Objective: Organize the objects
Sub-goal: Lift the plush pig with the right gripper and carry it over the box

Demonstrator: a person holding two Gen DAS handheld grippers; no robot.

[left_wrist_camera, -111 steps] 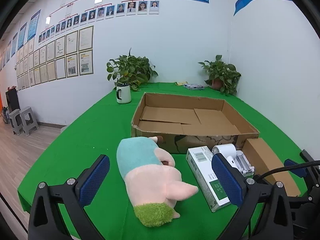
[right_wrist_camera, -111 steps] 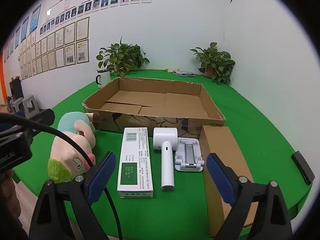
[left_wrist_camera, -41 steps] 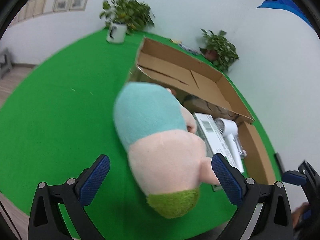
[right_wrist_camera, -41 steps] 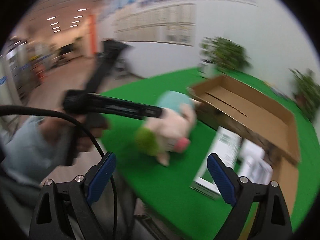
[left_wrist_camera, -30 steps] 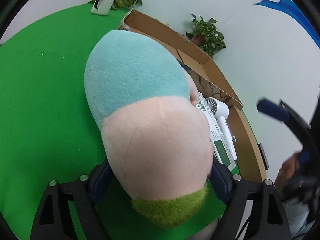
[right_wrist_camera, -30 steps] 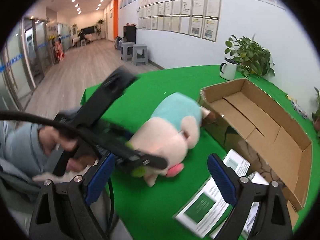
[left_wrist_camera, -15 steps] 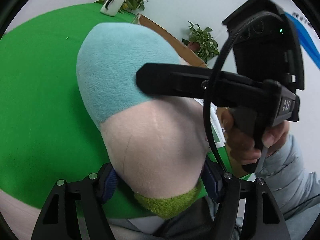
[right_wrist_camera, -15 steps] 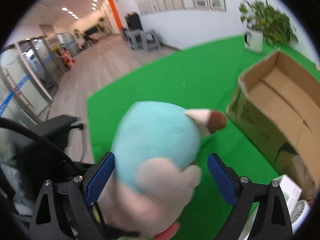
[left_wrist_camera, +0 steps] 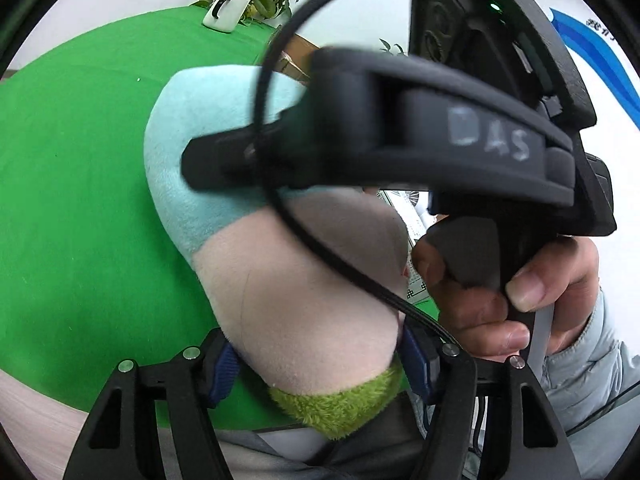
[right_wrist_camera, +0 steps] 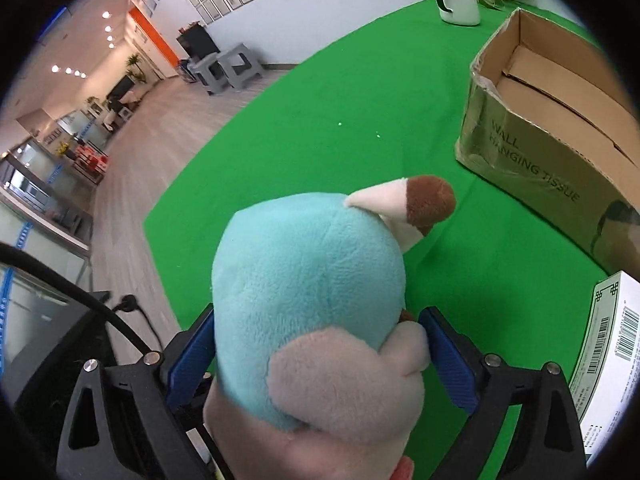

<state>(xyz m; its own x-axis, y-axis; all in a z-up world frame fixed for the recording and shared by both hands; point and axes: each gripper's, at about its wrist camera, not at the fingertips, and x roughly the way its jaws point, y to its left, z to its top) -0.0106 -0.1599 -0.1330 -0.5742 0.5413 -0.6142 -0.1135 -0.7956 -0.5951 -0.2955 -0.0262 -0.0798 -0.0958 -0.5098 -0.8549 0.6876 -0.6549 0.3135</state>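
A plush pig toy (left_wrist_camera: 280, 272) with a teal body, pink head and green tuft fills the left wrist view. My left gripper (left_wrist_camera: 320, 360) is shut on its pink head end, blue pads pressed into both sides. The toy also shows in the right wrist view (right_wrist_camera: 308, 292), where my right gripper (right_wrist_camera: 320, 352) is shut on its teal body. The right gripper's black body and the hand holding it cross over the toy in the left wrist view. An open cardboard box (right_wrist_camera: 552, 120) stands at the right on the green table (right_wrist_camera: 360, 100).
A white and green flat carton (right_wrist_camera: 608, 360) lies at the right edge, in front of the cardboard box. A white mug (right_wrist_camera: 458, 0) and a potted plant stand at the table's far side. The table's left edge drops to a wooden floor.
Both grippers have closed on the plush pig. The right gripper swung over from the right side and closed on the teal body. The left gripper's pads squeezed tighter on the head.
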